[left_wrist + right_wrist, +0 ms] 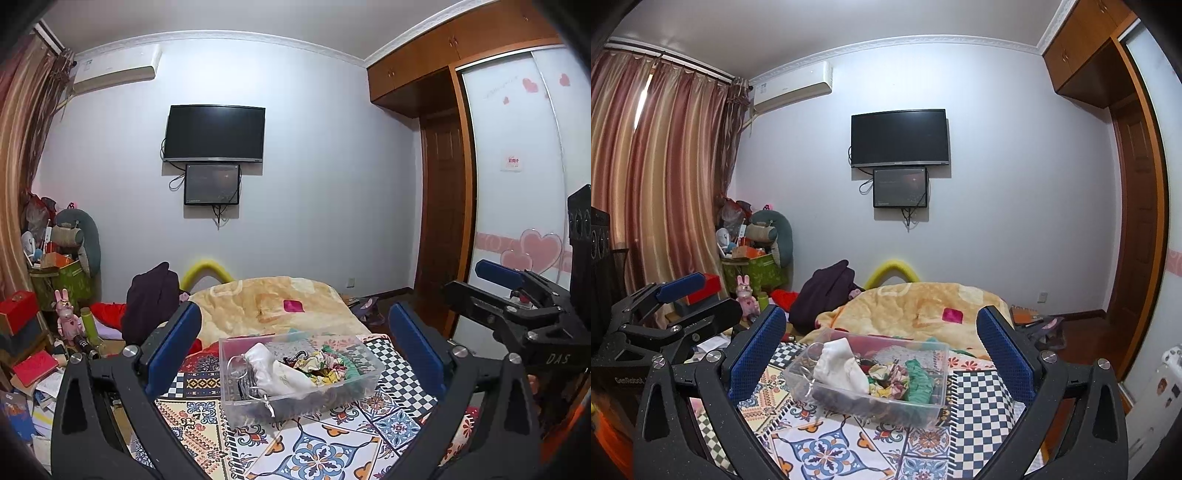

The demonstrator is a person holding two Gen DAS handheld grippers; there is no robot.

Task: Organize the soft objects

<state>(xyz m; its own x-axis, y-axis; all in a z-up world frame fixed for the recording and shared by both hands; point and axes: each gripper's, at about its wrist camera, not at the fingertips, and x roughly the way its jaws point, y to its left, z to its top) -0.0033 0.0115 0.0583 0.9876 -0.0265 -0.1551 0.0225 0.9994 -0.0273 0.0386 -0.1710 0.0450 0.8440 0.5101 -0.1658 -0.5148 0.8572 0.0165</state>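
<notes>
Clear plastic bin [295,373] stuffed with soft bits
White pouch [275,369], floral scrunchies [323,365], green fabric [919,380] piled inside; left gripper [295,354] and right gripper [882,354] both spread wide, holding nothing.

Home bedroom: bed [280,306], wall TV [214,133], wardrobe [517,166].

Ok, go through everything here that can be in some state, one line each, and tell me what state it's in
Left hand-held gripper: open, holding nothing.
Right hand-held gripper: open, holding nothing.
Clear plastic bin: lidless, upright on the patterned bedspread, holding soft items.
White drawstring pouch: lying in the bin's left part.
Floral scrunchies: piled in the bin.
Green fabric: bunched at the bin's right side.
Television: screen dark.
Wooden door: closed.
Curtains: drawn.
</notes>
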